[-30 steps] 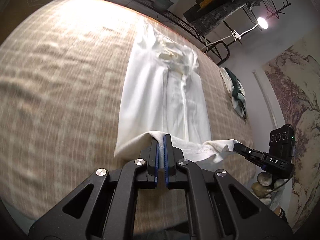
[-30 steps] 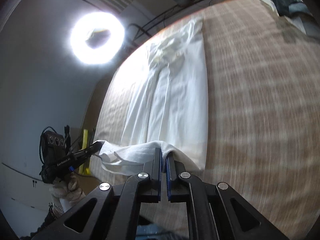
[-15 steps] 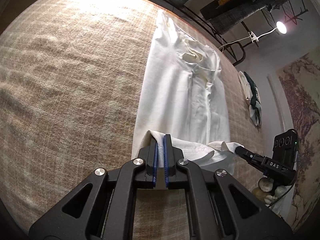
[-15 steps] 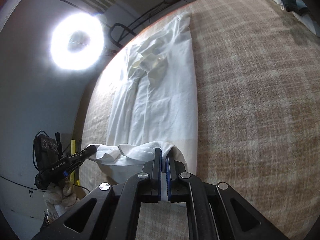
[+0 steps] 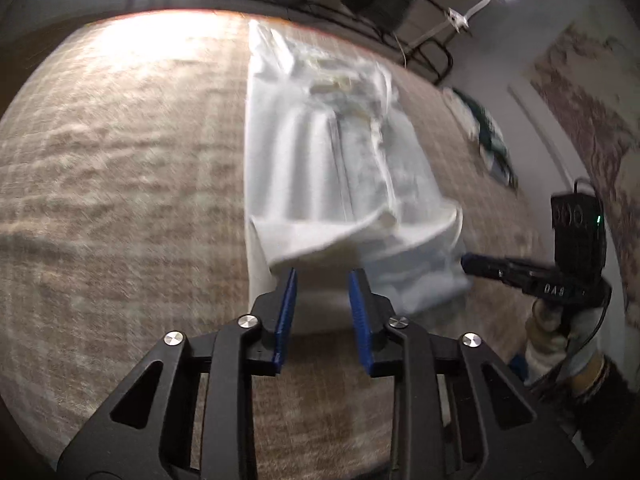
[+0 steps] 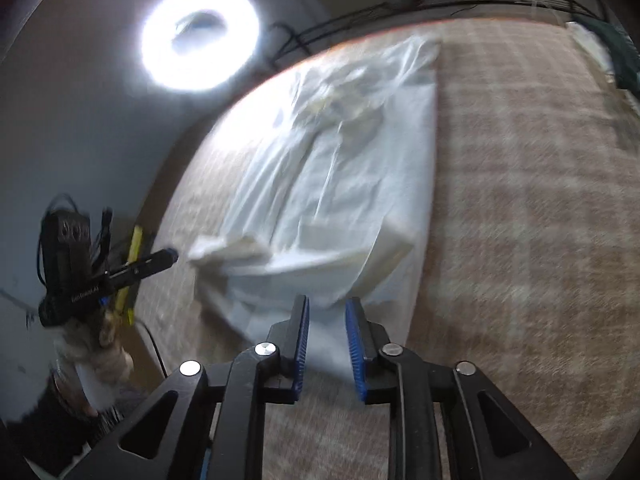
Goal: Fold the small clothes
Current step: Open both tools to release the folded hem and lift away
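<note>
A white garment (image 5: 332, 168) lies lengthwise on a tan plaid cloth surface (image 5: 120, 200), its near hem folded back over the body in a loose, rumpled flap. It also shows in the right wrist view (image 6: 340, 200). My left gripper (image 5: 322, 280) is open and empty, its blue pads just short of the flap's near edge. My right gripper (image 6: 326, 308) is open and empty, just short of the flap on the other side. Each gripper appears in the other's view, the right one (image 5: 476, 262) and the left one (image 6: 166, 258), both beside the flap's corners.
A dark green and white pile of clothes (image 5: 492, 140) lies at the far right of the surface. A ring light (image 6: 200, 36) glares beyond the far edge. A metal rail (image 5: 360, 28) runs along the far edge. A yellow object (image 6: 134, 256) stands past the left edge.
Both grippers opened and let go of the garment's hem, which dropped onto the garment's body as a folded flap. Both grippers pulled back a little from it.
</note>
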The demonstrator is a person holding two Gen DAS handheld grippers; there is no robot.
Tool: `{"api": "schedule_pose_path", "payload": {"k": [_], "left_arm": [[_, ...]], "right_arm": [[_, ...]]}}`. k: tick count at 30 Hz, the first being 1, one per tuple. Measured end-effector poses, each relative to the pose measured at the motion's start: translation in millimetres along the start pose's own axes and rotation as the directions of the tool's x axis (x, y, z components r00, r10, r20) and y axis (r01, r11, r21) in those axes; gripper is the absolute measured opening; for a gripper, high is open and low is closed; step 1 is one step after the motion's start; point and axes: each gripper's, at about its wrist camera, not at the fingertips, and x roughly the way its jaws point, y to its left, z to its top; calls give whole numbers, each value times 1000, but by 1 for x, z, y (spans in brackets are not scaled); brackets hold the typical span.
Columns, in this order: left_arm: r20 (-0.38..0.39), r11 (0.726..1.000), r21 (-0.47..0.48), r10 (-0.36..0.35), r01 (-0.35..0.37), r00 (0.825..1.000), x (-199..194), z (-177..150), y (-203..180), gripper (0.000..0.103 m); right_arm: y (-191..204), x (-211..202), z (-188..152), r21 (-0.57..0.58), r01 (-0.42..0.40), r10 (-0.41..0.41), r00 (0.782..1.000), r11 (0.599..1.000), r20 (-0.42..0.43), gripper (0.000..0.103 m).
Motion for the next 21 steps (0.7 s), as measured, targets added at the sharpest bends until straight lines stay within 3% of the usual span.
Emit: {"api": "schedule_pose_path", "payload": {"k": [4, 10, 17, 21], "left_arm": [[-65, 998, 39, 48, -46, 997, 18, -10, -4, 21], [-69, 996, 24, 89, -87, 994, 40, 8, 0, 19], [44, 988, -15, 151, -151, 988, 40, 47, 1, 19], [80, 983, -7, 181, -181, 980, 37, 57, 5, 19]], "right_arm": [[2, 15, -11, -40, 12, -14, 998, 999, -59, 15], [3, 23, -8, -74, 31, -36, 997, 997, -62, 15], [-8, 22, 10, -3, 53, -53, 999, 999, 12, 15], [-17, 10, 22, 25, 119, -121, 989, 993, 81, 19]]}}
